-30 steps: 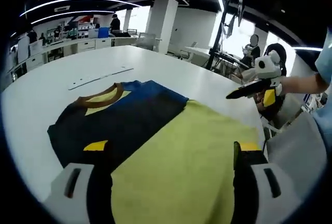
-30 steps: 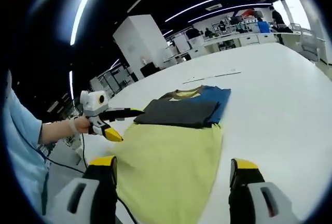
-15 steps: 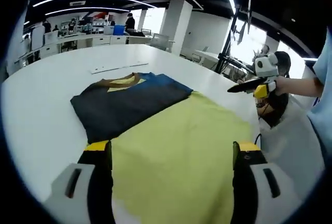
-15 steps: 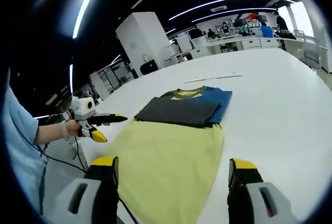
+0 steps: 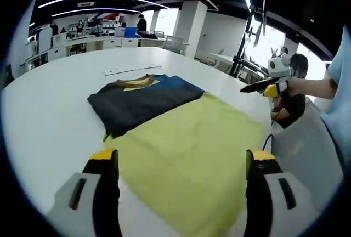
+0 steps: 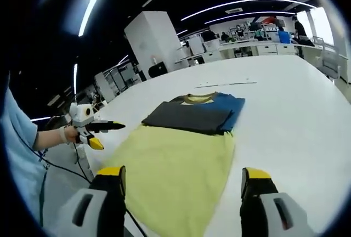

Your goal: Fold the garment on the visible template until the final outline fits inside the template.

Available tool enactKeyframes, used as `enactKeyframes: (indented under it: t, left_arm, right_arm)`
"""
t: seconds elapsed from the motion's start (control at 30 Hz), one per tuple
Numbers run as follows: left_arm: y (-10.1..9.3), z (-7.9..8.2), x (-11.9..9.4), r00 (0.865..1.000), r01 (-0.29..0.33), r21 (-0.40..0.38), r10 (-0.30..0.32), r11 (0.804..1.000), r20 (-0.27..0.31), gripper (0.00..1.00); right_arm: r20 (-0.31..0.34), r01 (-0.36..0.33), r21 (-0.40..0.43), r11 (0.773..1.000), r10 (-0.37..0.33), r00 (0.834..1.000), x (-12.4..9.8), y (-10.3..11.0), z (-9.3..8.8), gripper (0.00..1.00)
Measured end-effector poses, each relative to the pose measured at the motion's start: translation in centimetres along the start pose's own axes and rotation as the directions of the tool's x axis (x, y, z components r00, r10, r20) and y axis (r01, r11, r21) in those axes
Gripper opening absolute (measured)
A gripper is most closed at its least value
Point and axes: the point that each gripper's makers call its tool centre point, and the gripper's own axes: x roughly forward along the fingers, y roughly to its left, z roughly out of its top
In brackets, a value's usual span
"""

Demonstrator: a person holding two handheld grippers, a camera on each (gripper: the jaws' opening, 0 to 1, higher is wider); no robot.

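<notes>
One garment (image 5: 164,133) lies flat on the white bench (image 5: 49,122), its dark and blue upper part folded over the yellow body. Two claws hover apart from it: the left claw (image 5: 181,163) and right claw (image 6: 181,179) both gape wide, holding nothing.

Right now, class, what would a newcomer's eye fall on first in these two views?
The big yellow-green garment spread flat on the white table, nearest both cameras. At its far end its dark and blue parts lie folded over it. The left gripper and right gripper hang in the air off the garment's sides, holding nothing.
</notes>
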Motion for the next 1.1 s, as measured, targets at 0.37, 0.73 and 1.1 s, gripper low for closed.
enactKeyframes:
  t: [0.37,0.73,1.1]
  left_arm:
    - [-0.4,-1.8,-1.9,1.0,0.0,-0.008,0.0,1.0,-0.022,0.81]
    - [-1.1,-5.2,-4.4,0.99,0.031,-0.061,-0.039,0.998,-0.135,0.58]
    - [-1.4,-8.5,-6.3,0.968,0.022,-0.162,-0.061,0.987,-0.243,0.47]
  right_arm:
    - [-0.032,0.019,-0.024,1.0,-0.02,0.999,-1.1,-0.2,-1.5,0.83]
    - [-0.131,0.044,-0.054,0.998,-0.051,0.99,-1.9,-0.4,-5.3,0.79]
    - [-0.206,0.003,-0.058,0.998,-0.015,0.978,-2.3,0.7,-7.5,0.71]
